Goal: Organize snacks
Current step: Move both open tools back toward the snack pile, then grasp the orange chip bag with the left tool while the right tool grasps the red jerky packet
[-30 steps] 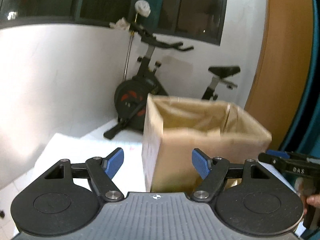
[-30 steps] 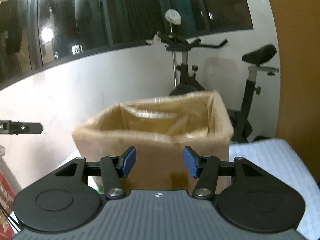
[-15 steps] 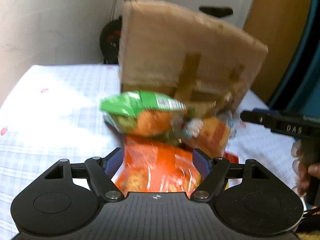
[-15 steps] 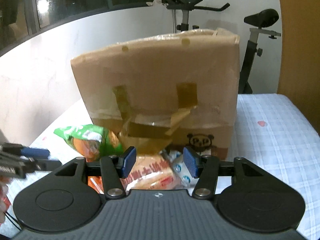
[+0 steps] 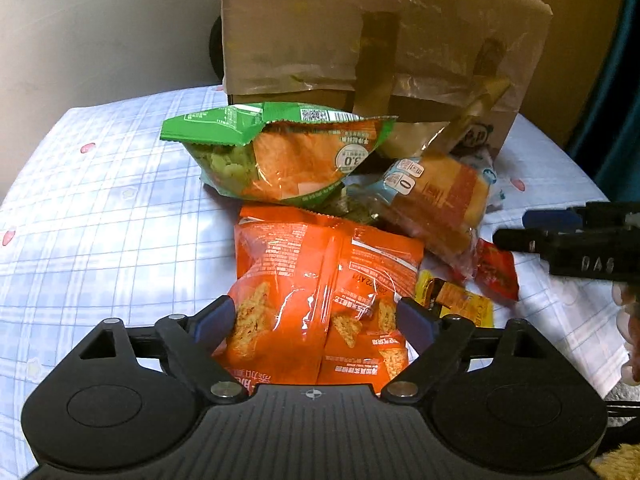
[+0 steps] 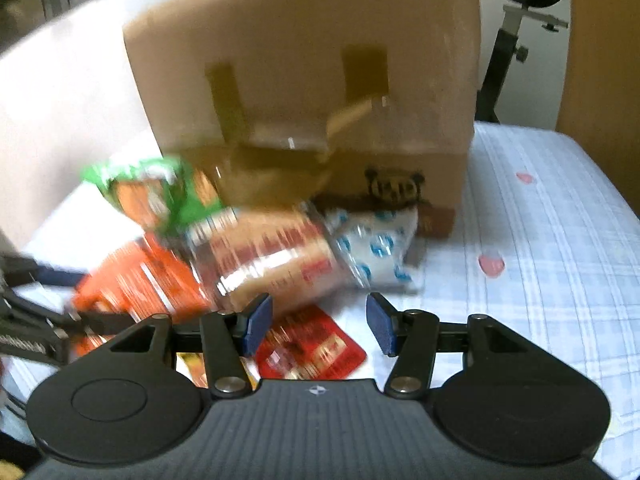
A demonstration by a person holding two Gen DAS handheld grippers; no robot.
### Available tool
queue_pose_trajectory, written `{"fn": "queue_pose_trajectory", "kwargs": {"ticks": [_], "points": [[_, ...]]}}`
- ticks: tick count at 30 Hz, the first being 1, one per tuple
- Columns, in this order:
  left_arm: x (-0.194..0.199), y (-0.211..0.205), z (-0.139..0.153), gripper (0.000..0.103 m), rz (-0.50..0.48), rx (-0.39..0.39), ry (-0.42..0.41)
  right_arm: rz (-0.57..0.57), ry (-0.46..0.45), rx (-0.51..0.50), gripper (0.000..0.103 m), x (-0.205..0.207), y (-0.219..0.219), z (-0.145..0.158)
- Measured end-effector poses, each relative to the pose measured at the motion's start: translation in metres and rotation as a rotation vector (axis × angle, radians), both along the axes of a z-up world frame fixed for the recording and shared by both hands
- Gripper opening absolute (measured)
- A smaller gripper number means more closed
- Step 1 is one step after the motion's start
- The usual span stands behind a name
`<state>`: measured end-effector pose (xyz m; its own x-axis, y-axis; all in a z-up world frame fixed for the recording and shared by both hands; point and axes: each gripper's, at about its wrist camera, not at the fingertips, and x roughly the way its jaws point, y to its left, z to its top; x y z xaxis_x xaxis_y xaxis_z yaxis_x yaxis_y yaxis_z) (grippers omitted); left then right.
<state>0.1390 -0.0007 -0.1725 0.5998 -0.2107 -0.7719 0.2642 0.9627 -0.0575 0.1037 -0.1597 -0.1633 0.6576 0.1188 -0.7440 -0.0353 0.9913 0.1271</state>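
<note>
The snacks are lying in a heap on the checked cloth (image 5: 100, 208) against the front of the cardboard box (image 5: 360, 36), and the orange chip bag (image 5: 320, 296) is sitting nearest, between the wide-spread fingers of the left gripper (image 5: 316, 320), though I cannot tell if they are touching it. Behind it the green bag (image 5: 280, 152) is leaning at the box's foot beside the bread pack (image 5: 436, 204). The right gripper (image 6: 318, 326) is hanging open over the red packet (image 6: 312, 344), gripping nothing, near the yellow sachet (image 5: 464, 304).
</note>
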Motion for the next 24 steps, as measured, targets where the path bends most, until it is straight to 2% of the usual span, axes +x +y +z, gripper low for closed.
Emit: {"fn": "queue_pose_trajectory", "kwargs": {"ticks": [6, 13, 24], "points": [[-0.005, 0.0, -0.008, 0.095, 0.073, -0.008, -0.012, 0.139, 0.006, -0.072, 0.056, -0.002, 0.011, -0.015], [-0.009, 0.003, -0.009, 0.096, 0.118, -0.036, -0.018, 0.291, -0.015, -0.101, 0.067, 0.005, 0.016, -0.018], [-0.007, 0.005, -0.012, 0.096, 0.15, -0.038, -0.008, 0.304, -0.017, -0.043, 0.068, 0.01, 0.017, -0.017]]}}
